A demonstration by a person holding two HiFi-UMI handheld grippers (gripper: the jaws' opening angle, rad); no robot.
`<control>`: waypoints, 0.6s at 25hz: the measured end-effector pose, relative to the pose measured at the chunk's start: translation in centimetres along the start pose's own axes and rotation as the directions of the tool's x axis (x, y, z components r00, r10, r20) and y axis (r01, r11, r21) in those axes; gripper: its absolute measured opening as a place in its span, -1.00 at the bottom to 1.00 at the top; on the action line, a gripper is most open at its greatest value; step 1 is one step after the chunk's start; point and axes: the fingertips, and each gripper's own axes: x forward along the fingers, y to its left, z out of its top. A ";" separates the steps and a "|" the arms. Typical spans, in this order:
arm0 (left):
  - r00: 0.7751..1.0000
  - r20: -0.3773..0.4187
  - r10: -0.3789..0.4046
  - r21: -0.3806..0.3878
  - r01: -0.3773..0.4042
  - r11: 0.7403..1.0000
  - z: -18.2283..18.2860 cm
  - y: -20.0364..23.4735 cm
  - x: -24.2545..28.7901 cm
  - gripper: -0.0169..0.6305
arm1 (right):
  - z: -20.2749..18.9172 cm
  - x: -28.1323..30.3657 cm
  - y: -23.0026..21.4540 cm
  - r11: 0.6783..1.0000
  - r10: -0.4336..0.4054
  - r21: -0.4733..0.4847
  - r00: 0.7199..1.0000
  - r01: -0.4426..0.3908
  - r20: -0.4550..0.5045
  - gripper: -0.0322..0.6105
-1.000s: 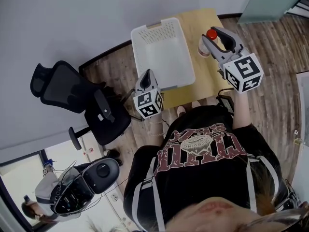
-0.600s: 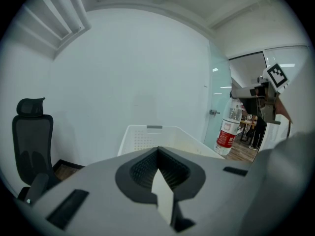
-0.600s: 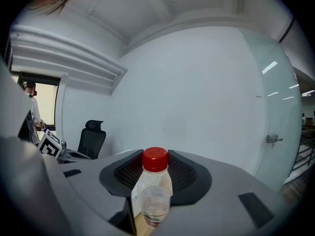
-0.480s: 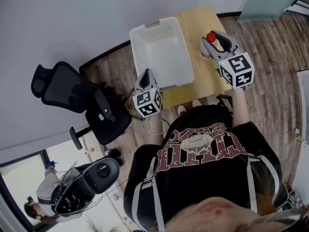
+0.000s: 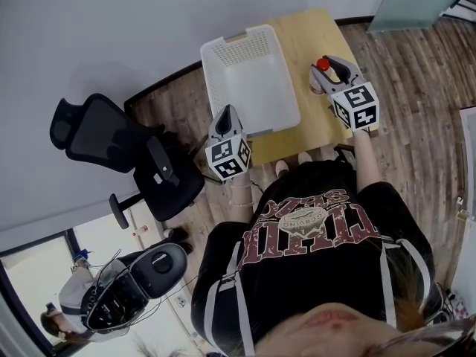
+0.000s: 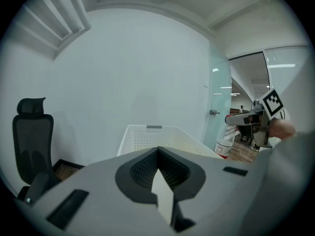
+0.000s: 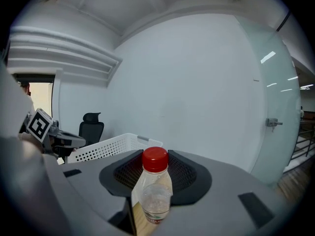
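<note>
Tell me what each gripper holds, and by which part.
Right gripper clamps the bottle near its neck, just below the red cap. Left gripper holds nothing, jaws together.

clear bottle (image 7: 154,196), red cap (image 7: 155,160); white perforated basket (image 5: 249,80); pale wood table (image 5: 309,37); black chair (image 5: 100,136).

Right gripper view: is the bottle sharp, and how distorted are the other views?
Right gripper view: the clear plastic bottle with a red cap is sharp between the jaws; fisheye bends the walls, corners black. Left gripper view: same bending; the white perforated plastic basket is crisp; glare spots on the glass door. Head view: even light, soft shadows.
</note>
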 end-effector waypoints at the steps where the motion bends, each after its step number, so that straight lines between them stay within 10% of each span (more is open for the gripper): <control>1: 1.000 0.000 0.000 -0.002 0.000 1.000 0.0 0.0 0.0 -0.80 | -0.6 0.3 0.0 1.000 -0.003 0.004 1.000 0.003 -0.008 -0.38; 15: 1.000 0.000 -0.005 0.005 0.005 1.000 -0.1 -0.2 -0.1 -0.81 | -6.9 2.0 -0.5 0.997 -0.011 0.072 0.996 0.017 -0.090 -0.38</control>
